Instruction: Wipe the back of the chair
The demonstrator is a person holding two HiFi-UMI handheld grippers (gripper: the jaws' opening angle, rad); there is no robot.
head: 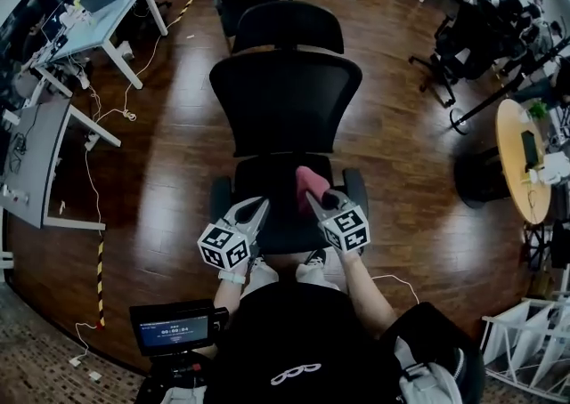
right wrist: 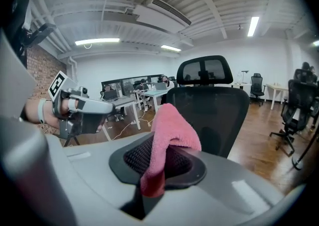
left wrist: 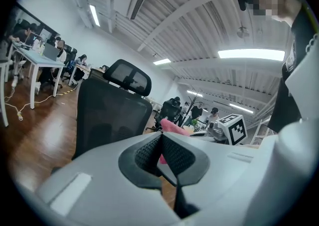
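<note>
Upright black mesh chair back (head: 285, 101) (headrest (head: 288, 27) atop) faces the pink cloth (right wrist: 172, 125).

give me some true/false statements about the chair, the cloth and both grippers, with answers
1. The right gripper is shut on the pink cloth. True.
2. The left gripper holds a second cloth. False: its jaws are together with nothing between them.
3. The pink cloth is pressed against the backrest. False: it is held apart from the backrest; the head view shows it over the seat.
4. A headrest sits above the backrest. True.
</note>
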